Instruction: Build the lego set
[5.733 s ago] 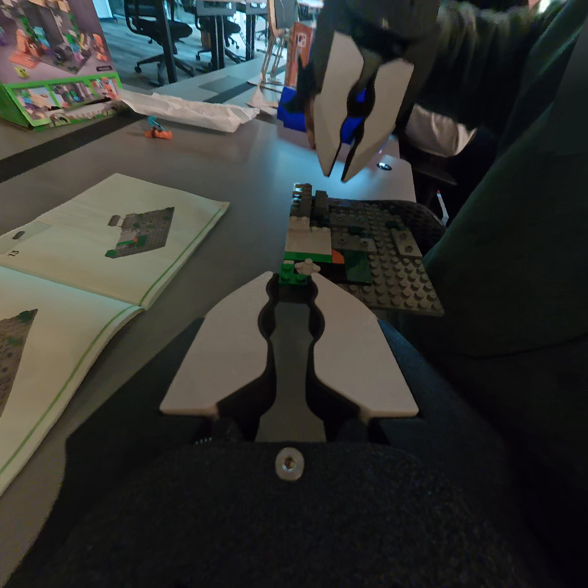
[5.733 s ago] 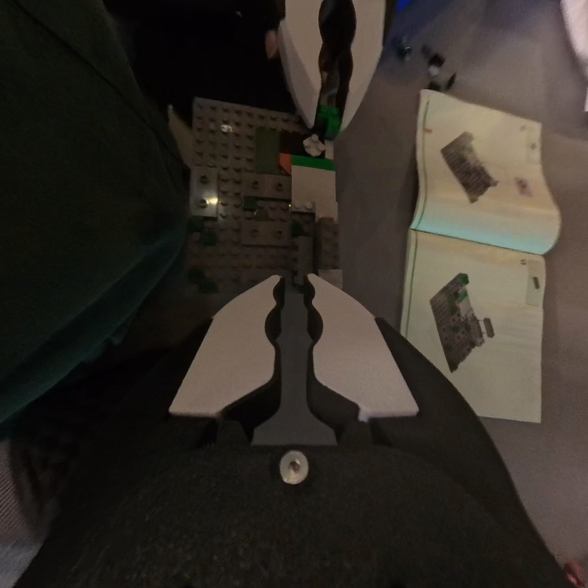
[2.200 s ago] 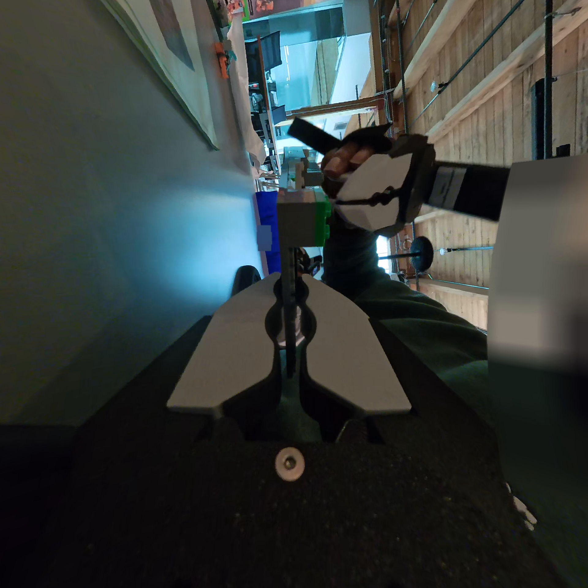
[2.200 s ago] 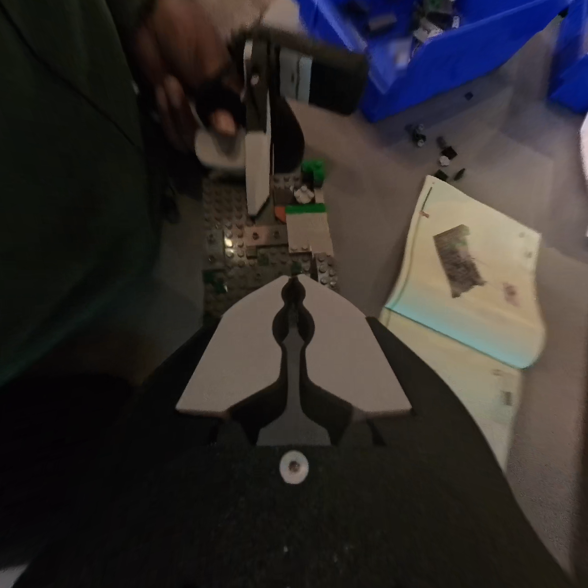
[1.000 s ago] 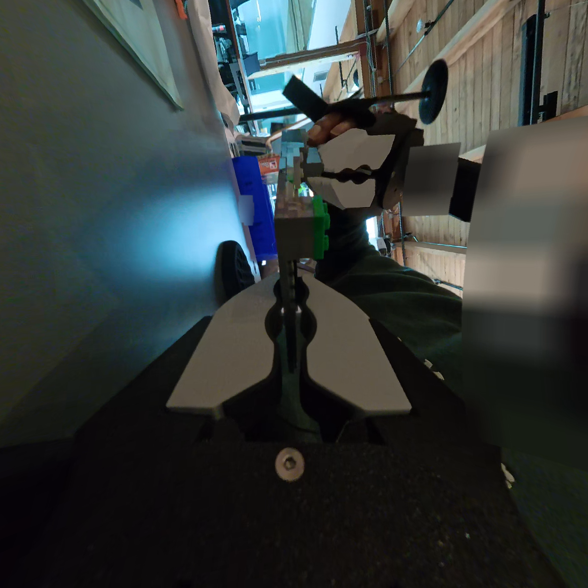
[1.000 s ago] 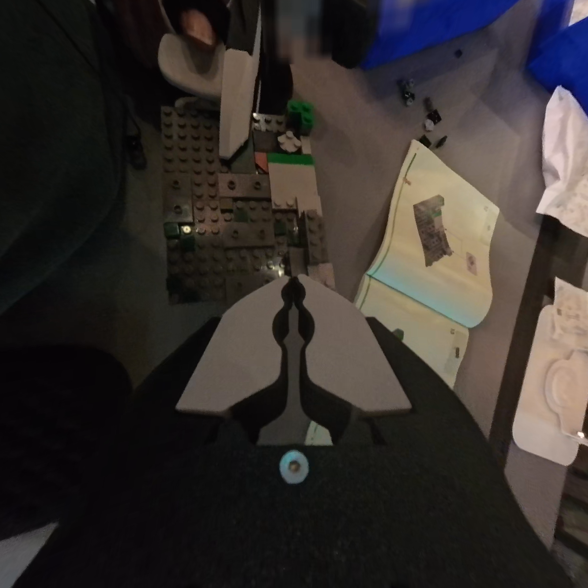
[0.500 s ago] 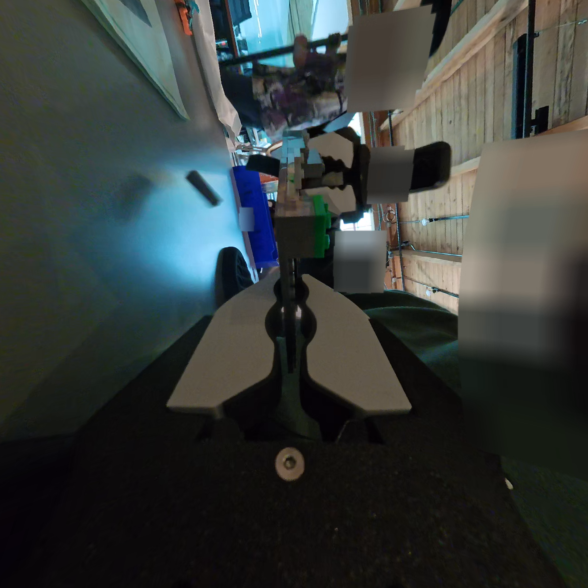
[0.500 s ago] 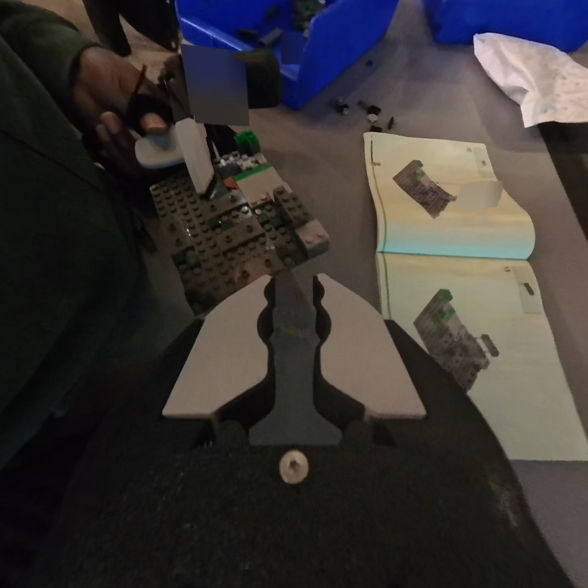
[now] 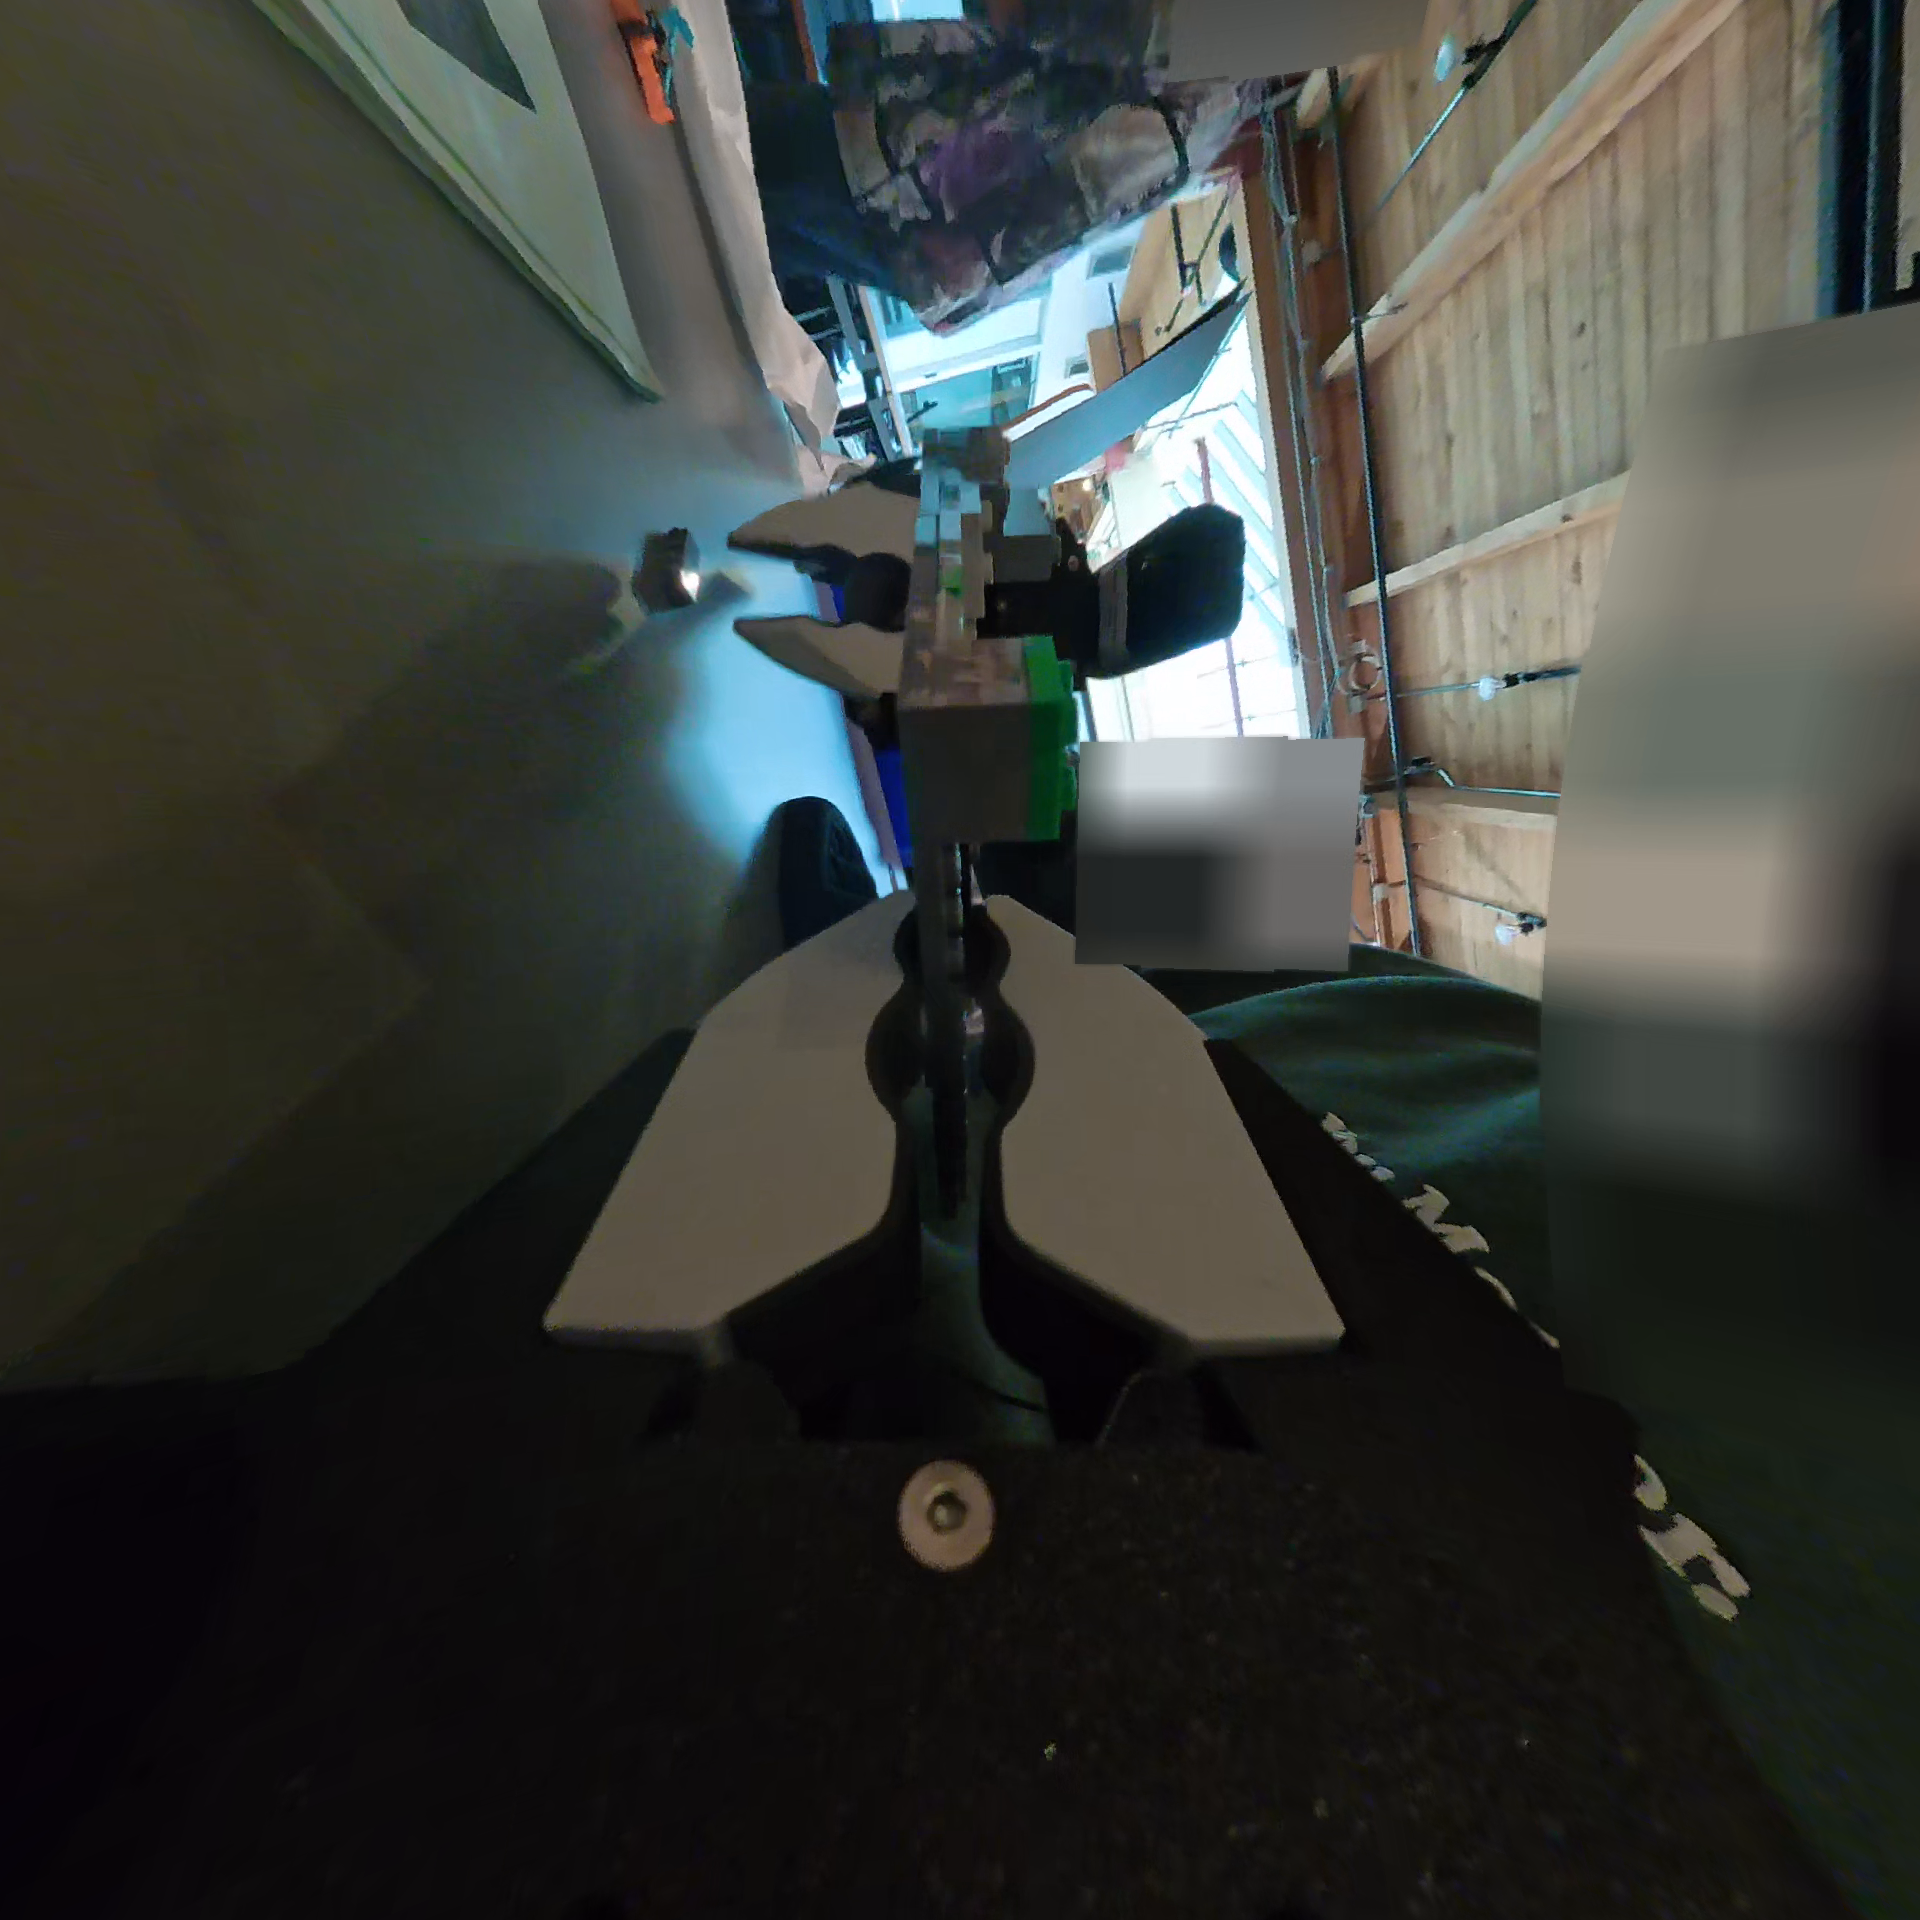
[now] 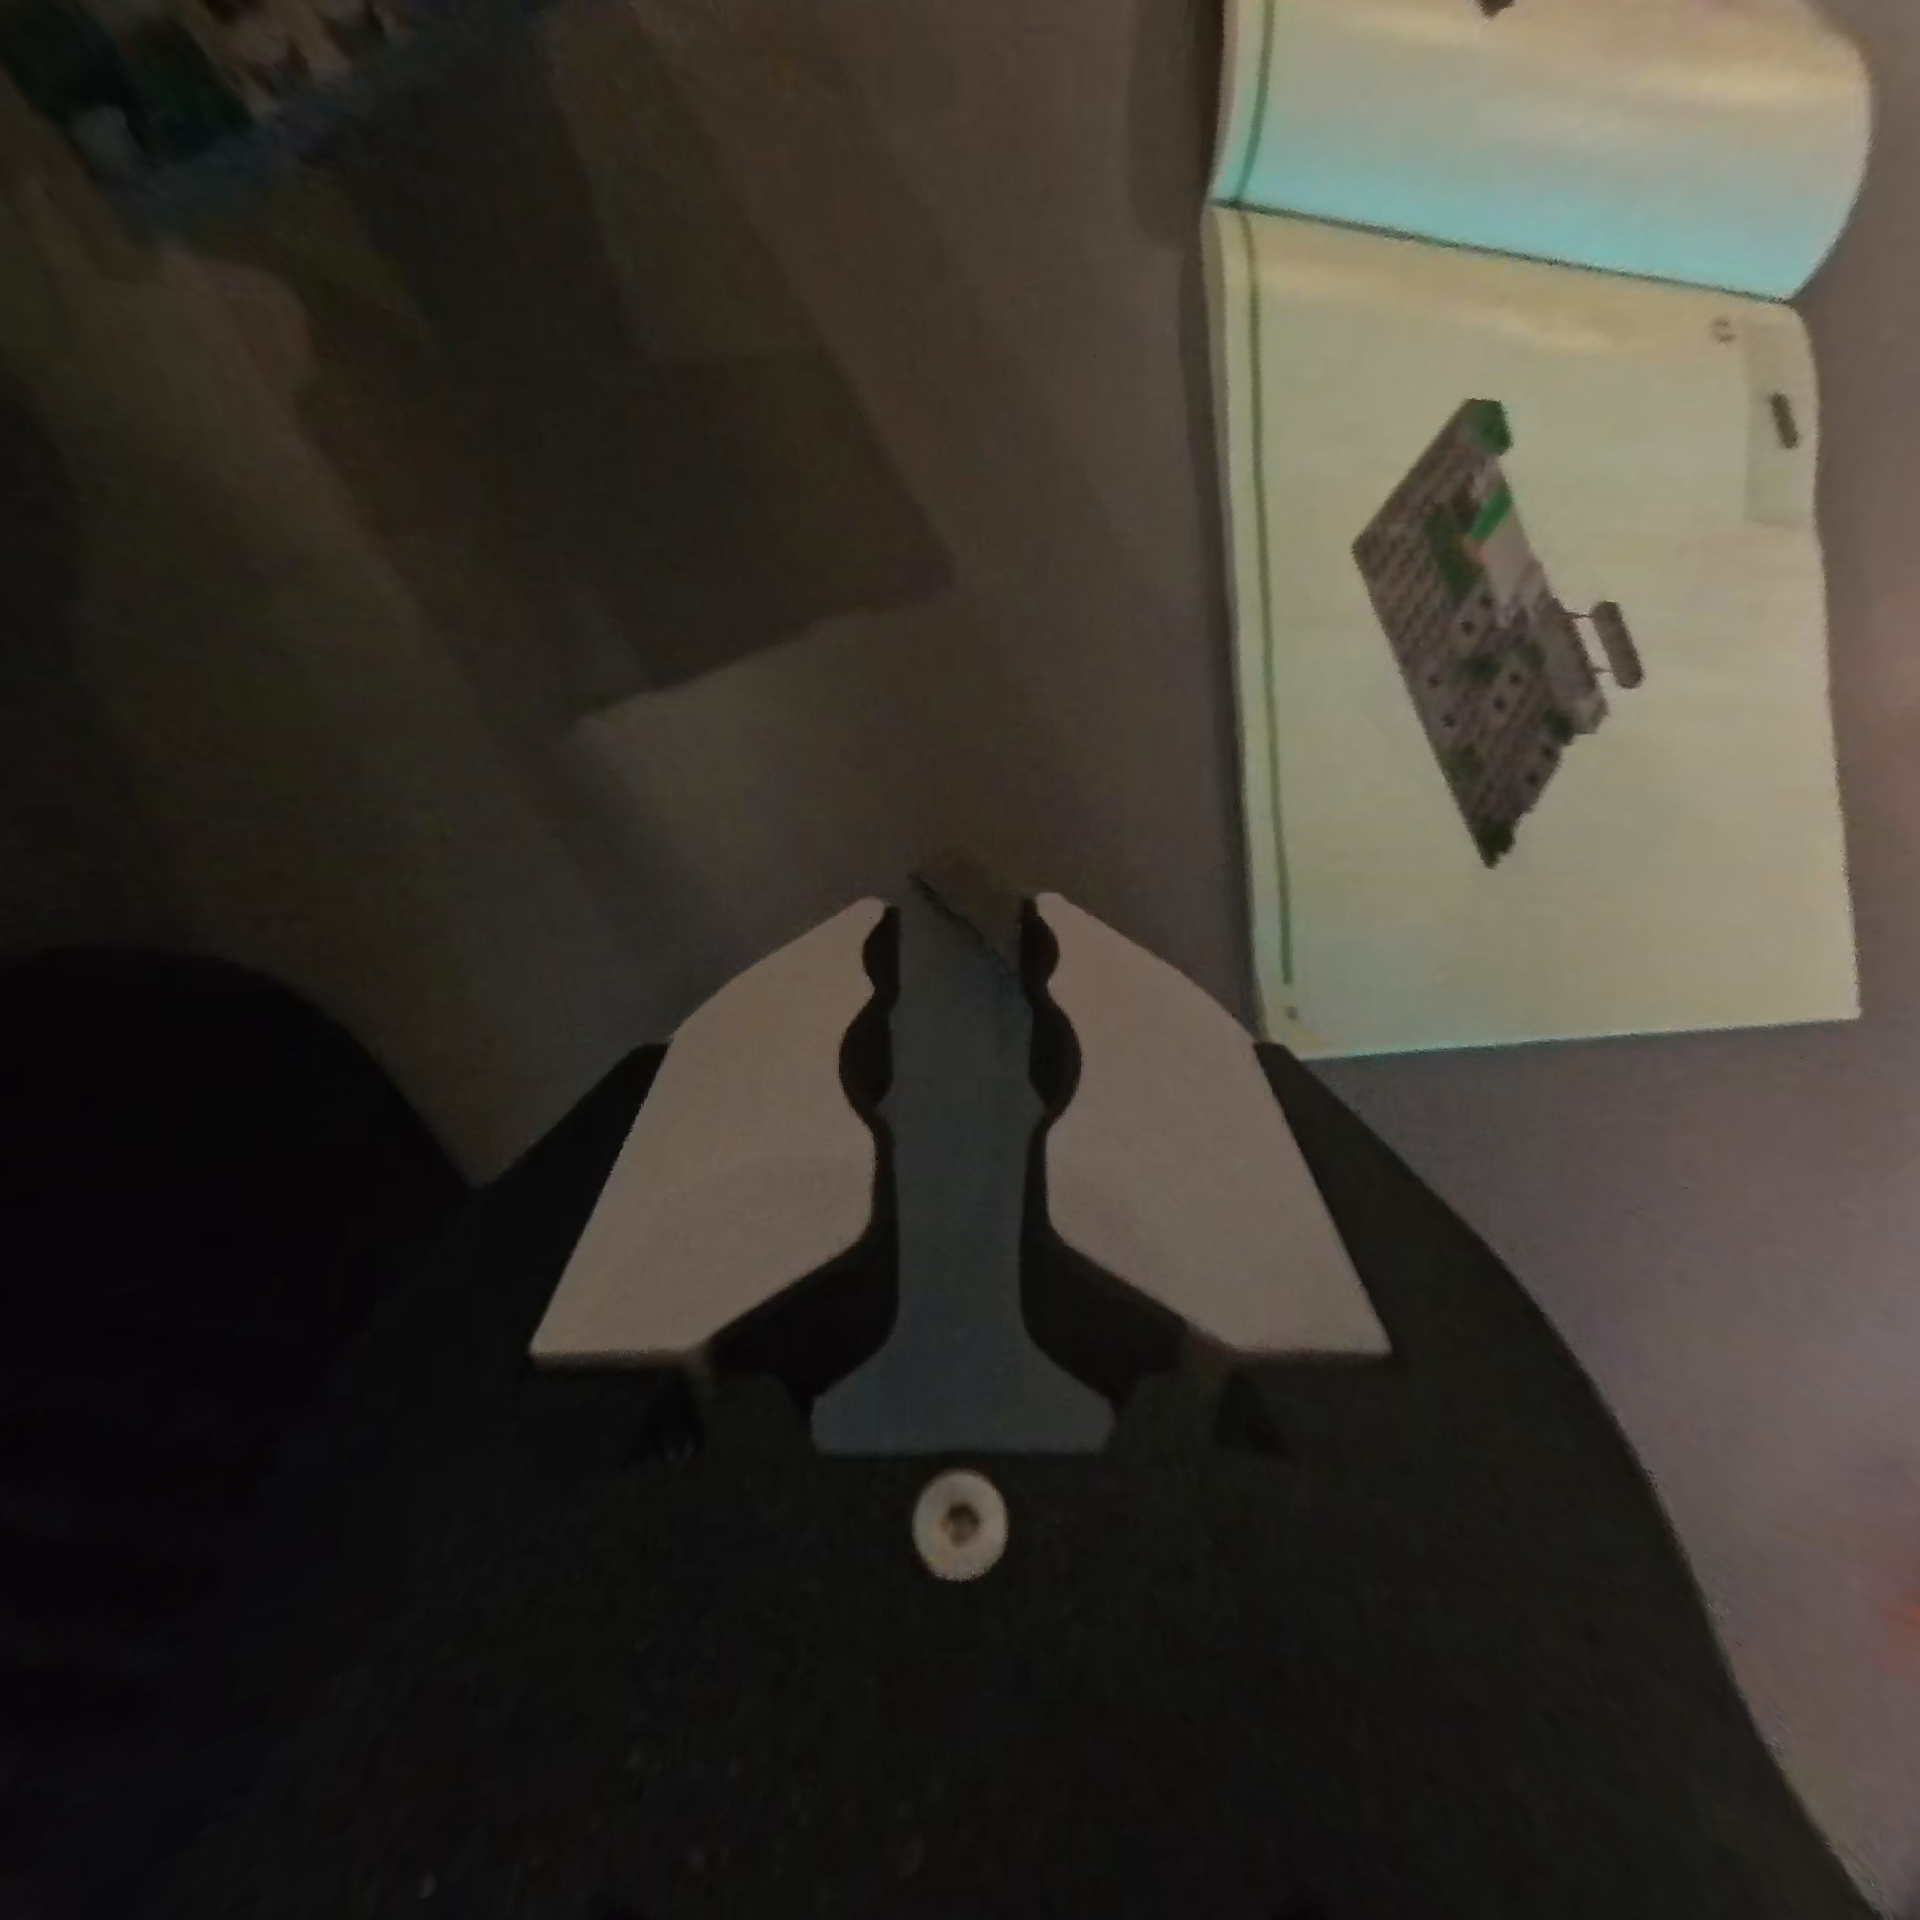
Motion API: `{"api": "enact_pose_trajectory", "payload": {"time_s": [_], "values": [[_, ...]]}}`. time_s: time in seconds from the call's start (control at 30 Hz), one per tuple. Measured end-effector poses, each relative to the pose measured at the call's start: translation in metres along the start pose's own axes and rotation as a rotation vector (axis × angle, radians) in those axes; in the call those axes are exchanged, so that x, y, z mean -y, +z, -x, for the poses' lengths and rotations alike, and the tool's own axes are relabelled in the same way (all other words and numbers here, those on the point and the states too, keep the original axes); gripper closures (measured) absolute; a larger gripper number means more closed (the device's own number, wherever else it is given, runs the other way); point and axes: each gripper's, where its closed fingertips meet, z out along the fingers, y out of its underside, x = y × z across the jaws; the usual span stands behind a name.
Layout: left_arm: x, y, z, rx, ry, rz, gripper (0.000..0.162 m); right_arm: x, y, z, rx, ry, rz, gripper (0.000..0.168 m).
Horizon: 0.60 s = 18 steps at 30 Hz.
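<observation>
My left gripper [image 9: 951, 914] is shut on the thin edge of the dark lego baseplate [image 9: 948, 1039] and holds the build [image 9: 961, 769] off the table, seen edge-on, with a green brick [image 9: 1044, 727] on its right face. My right gripper [image 10: 961, 909] is open just above the grey table [image 10: 1039, 416]. A small grey lego piece [image 10: 966, 883] lies just past its fingertips. In the left wrist view the right gripper [image 9: 743, 582] shows beyond the build, jaws apart, pointing at that piece [image 9: 665, 569].
The open instruction booklet [image 10: 1558, 623] lies right of the right gripper and shows in the left wrist view [image 9: 468, 156]. A blue bin [image 9: 894, 779], a black round object [image 9: 821, 862] and an orange piece [image 9: 649, 62] sit on the table. A green sleeve [image 9: 1403, 1091] is close by. There is about 20 cm between the tips of the two grippers.
My left gripper took the build by its edge and lifted it on its side. A small piece now lies on the table. My right gripper opened and dropped from the build toward that piece.
</observation>
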Motion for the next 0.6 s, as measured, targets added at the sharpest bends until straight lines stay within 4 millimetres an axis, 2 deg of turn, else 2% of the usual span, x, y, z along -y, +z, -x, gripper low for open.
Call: {"api": "enact_pose_trajectory", "payload": {"time_s": [0.13,0.37,0.47,0.6], "values": [[-0.002,0.005,0.000,0.004,0.010,0.023,0.155,-0.004,0.001,-0.010,0.081,0.033,-0.033,0.152],[-0.005,0.009,0.000,0.005,0.008,0.038,0.156,-0.004,0.003,-0.016,0.425,0.116,-0.030,0.156],[-0.005,0.011,0.001,0.005,0.007,0.037,0.155,-0.002,0.004,-0.009,0.549,0.097,0.001,0.156],[-0.004,0.012,0.001,0.003,0.003,0.033,0.155,-0.005,0.014,-0.001,0.564,0.029,0.049,0.156]]}}
